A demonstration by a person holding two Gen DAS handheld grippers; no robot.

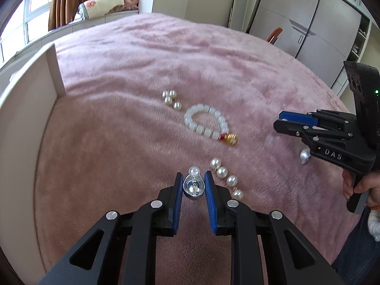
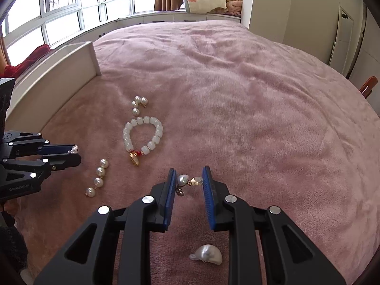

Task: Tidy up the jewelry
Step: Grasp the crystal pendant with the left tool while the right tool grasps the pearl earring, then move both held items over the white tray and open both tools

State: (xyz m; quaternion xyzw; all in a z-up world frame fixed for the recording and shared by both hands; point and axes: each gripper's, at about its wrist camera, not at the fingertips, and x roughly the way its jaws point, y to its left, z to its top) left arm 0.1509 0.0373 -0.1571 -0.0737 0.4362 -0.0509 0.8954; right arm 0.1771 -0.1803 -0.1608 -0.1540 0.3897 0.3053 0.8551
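My left gripper (image 1: 194, 185) is shut on a silver teardrop earring (image 1: 193, 187), held just above the pink blanket; it also shows in the right wrist view (image 2: 71, 153). My right gripper (image 2: 189, 181) is open, its pads either side of a pearl earring with a gold piece (image 2: 187, 181) that lies on the blanket. A white bead bracelet with a gold charm (image 1: 206, 124) (image 2: 142, 135) lies in the middle. A row of pearls (image 1: 226, 178) (image 2: 97, 177) lies near the left gripper. A pearl cluster (image 1: 171, 99) (image 2: 139, 104) lies beyond the bracelet.
A white board (image 1: 28, 99) (image 2: 59, 71) stands along the bed's left side. A silvery shell-shaped piece (image 2: 207, 254) lies under the right gripper. The pink blanket (image 1: 190, 59) stretches far behind. Cabinets and a chair (image 1: 274, 34) stand at the right.
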